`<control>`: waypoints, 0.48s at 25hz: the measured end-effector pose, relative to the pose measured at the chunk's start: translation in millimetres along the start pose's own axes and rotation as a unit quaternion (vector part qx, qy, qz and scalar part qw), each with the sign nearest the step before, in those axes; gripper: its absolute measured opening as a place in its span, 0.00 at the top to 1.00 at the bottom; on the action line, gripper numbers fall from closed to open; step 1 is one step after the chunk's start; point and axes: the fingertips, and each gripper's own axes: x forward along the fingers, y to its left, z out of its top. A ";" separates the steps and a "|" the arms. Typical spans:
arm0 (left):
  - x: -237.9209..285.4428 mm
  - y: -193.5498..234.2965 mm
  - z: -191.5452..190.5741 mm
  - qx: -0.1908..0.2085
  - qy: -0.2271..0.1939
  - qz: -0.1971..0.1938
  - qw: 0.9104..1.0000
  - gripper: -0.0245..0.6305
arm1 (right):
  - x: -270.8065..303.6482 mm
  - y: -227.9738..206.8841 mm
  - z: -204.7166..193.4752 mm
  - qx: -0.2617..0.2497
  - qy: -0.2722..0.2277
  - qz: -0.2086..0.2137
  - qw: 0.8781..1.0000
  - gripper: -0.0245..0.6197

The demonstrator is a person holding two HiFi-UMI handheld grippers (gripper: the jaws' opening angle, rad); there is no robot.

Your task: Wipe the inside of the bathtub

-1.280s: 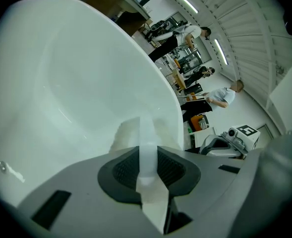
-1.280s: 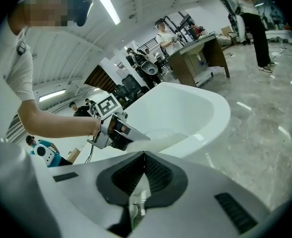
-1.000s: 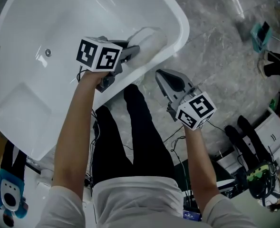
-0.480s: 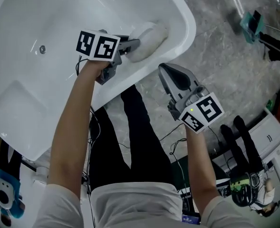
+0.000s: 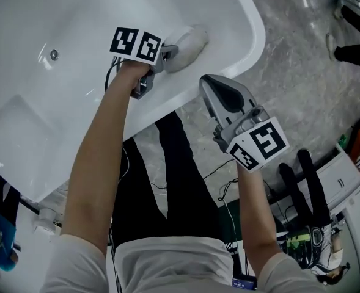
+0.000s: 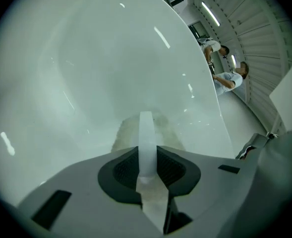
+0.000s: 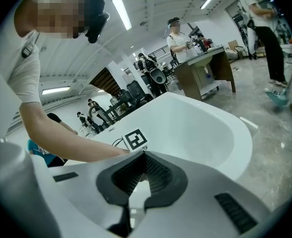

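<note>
The left gripper (image 6: 146, 150) had its jaws shut tight on a thin white strip (image 6: 146, 128). The strip stood edge-on between the ribbed pads and ran forward past the tips. Just beyond the tips it met a pale wiping pad (image 6: 123, 133). The wiping pad lay against the inside wall of the bathtub (image 6: 86, 58) and spread to both sides of the jaw line on the glossy white surface.

In the head view the wiping pad sat directly ahead of these jaws, on the inner slope just below the rounded end rim. The left marker cube (image 5: 137, 44) sat behind the jaws, at the person's hand. A small round metal fitting (image 5: 54, 55) on the tub floor lay well behind the jaws and off to one side, apart from the pad.

The right gripper (image 7: 144, 158) had its jaws closed on each other, pads meeting at the tips, with nothing between them. It was held outside the bathtub and apart from it, over the grey stone floor (image 5: 302, 78). Ahead of its jaws lay the tub's outer wall and rim. Just beyond the tips, slightly left of the jaw line, showed the left marker cube and the person's left forearm (image 7: 71, 144) reaching to it.

The black trousers (image 5: 186, 163) stood behind both sets of jaws, beside the tub's outer wall.
</note>
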 end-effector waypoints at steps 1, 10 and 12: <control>4.2 3.9 -1.0 -0.004 0.001 0.001 1.000 0.83 | 4.0 -2.7 -0.8 -0.005 0.003 -0.001 1.000 0.93; -3.7 21.8 -10.2 -0.013 0.005 0.031 0.999 0.83 | 38.7 2.6 29.2 -0.093 0.052 -0.003 0.994 0.93; 3.0 24.1 -7.8 -0.015 0.012 0.040 0.999 0.83 | 45.6 -11.3 33.5 -0.116 0.081 -0.001 0.990 0.93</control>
